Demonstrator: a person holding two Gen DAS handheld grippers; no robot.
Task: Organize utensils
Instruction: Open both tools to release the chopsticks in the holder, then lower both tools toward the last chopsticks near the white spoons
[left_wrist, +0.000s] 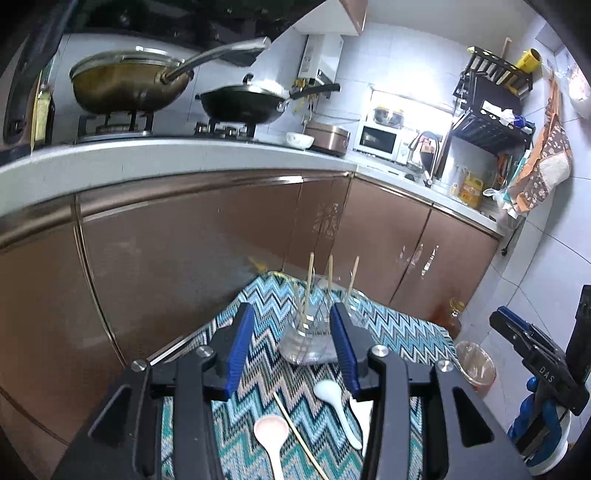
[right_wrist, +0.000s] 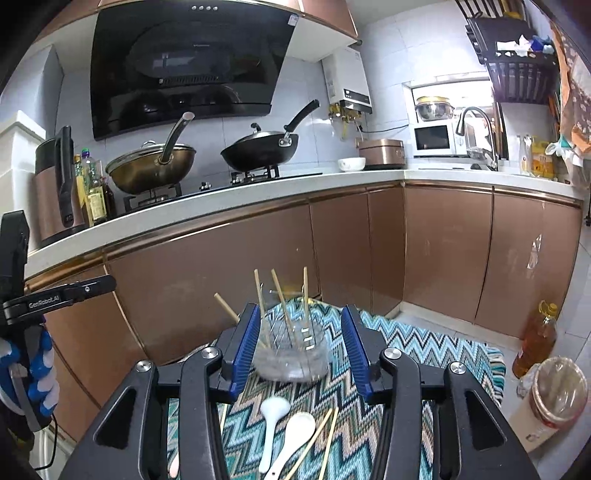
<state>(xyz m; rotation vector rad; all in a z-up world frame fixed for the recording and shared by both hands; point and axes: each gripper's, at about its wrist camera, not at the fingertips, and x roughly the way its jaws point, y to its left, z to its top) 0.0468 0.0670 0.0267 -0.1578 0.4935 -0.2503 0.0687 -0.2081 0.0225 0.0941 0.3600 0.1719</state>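
Note:
A clear glass jar (left_wrist: 308, 341) (right_wrist: 291, 350) stands on a zigzag-patterned mat (left_wrist: 258, 306) (right_wrist: 424, 339) and holds several wooden chopsticks (left_wrist: 308, 284) (right_wrist: 282, 302). In front of it lie a pink spoon (left_wrist: 271, 435), white spoons (left_wrist: 332, 398) (right_wrist: 271, 417) and loose chopsticks (left_wrist: 295, 432) (right_wrist: 325, 439). My left gripper (left_wrist: 291, 332) is open and empty, above the spoons and just short of the jar. My right gripper (right_wrist: 299, 336) is open and empty, its jaws either side of the jar in view. Each gripper shows at the edge of the other's view.
Brown cabinets (right_wrist: 258, 251) and a white counter (right_wrist: 221, 195) with two woks (right_wrist: 155, 166) stand behind the mat. An oil bottle (right_wrist: 535, 338) and a lidded tub (right_wrist: 554, 398) stand on the floor to the right.

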